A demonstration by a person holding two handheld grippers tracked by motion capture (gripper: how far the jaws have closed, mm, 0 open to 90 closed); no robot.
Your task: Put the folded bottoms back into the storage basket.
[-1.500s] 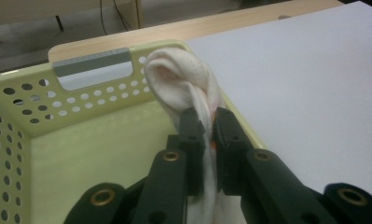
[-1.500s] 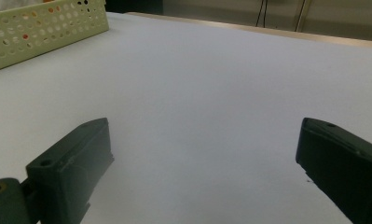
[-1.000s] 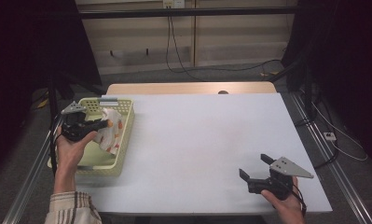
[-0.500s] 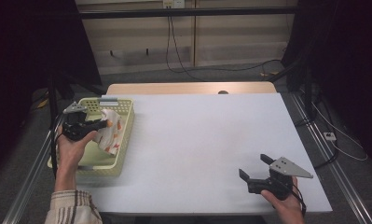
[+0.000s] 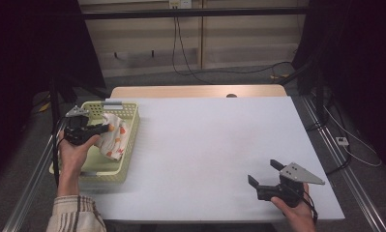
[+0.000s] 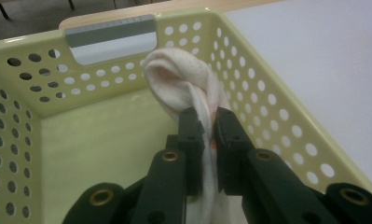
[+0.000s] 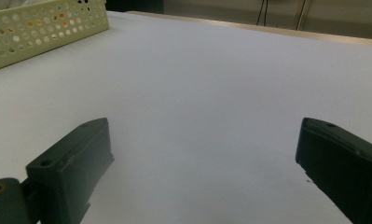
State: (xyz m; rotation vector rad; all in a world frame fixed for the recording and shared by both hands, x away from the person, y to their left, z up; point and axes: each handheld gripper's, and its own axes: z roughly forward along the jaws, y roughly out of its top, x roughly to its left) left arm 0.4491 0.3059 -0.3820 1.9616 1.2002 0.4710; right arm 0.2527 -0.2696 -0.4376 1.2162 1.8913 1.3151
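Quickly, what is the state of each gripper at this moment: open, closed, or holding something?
Left gripper: closed on the white cloth, above the yellow basket.
Right gripper: open, holding nothing, over the white table.

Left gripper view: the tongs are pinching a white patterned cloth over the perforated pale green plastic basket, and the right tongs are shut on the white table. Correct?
Not quite. The right tongs are open and hold nothing, with bare white table between the jaws, as the right gripper view shows. The rest stands: the left tongs pinch the white patterned cloth over the perforated pale green plastic basket.
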